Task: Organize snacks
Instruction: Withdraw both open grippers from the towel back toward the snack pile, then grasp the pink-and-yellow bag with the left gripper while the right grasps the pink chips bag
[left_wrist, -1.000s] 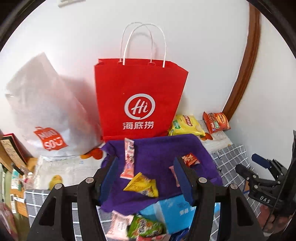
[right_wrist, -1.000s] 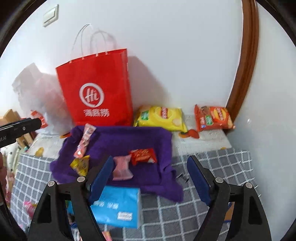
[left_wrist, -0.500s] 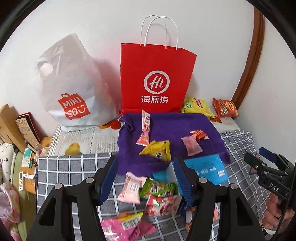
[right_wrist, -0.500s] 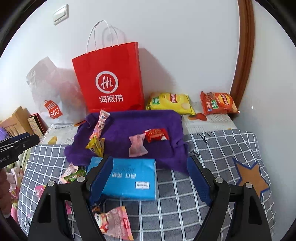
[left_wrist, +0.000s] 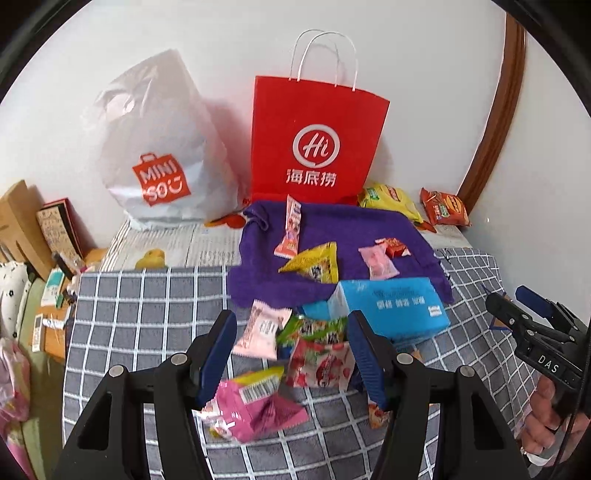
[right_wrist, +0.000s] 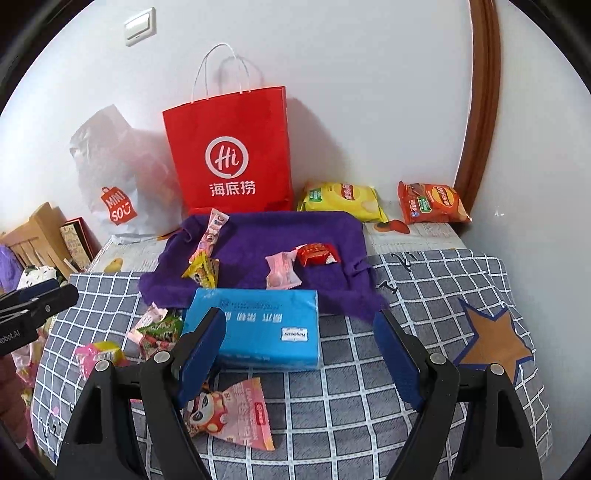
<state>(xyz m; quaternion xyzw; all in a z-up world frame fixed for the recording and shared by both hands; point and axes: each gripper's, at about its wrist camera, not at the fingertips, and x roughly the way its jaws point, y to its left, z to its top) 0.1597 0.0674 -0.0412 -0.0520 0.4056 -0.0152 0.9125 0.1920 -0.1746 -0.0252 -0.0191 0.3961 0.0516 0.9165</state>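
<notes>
Left wrist view, nearest first: left gripper (left_wrist: 291, 356) spread wide, nothing between the jaws, hovering over a loose heap of packets on the grey checked cloth (left_wrist: 147, 314). Magenta packet (left_wrist: 255, 406) closest, then strawberry-print packet (left_wrist: 319, 363), green packet (left_wrist: 314, 328), pale pink packet (left_wrist: 262, 328). All touching or overlapping, none sorted.

Right wrist view, nearest first: right gripper (right_wrist: 301, 349) also spread wide and holding nothing. Pink cartoon packet (right_wrist: 231, 413) lying by the left finger. Blue tissue box (right_wrist: 258, 325) just beyond, flat on the cloth, far edge touching the purple towel (right_wrist: 314, 229).

On the towel, 4 small snacks apart from each other: yellow triangular packet (left_wrist: 314, 264), long pink stick packet (left_wrist: 290, 230), pink candy (right_wrist: 282, 271), red candy (right_wrist: 316, 254). Looks like the collection spot, so roughly 4 placed.

Further back against the wall: yellow chip bag (right_wrist: 341, 197) and orange chip bag (right_wrist: 430, 203) side by side, off the towel. Red paper bag (left_wrist: 317, 140) upright behind the towel, white Miniso bag (left_wrist: 162, 155) to its left. Contents of both bags hidden.

Progress judged early to middle: at least 5 packets left on the cloth, plus 2 chip bags maybe. Final destination, towel or red bag, cannot tell.
</notes>
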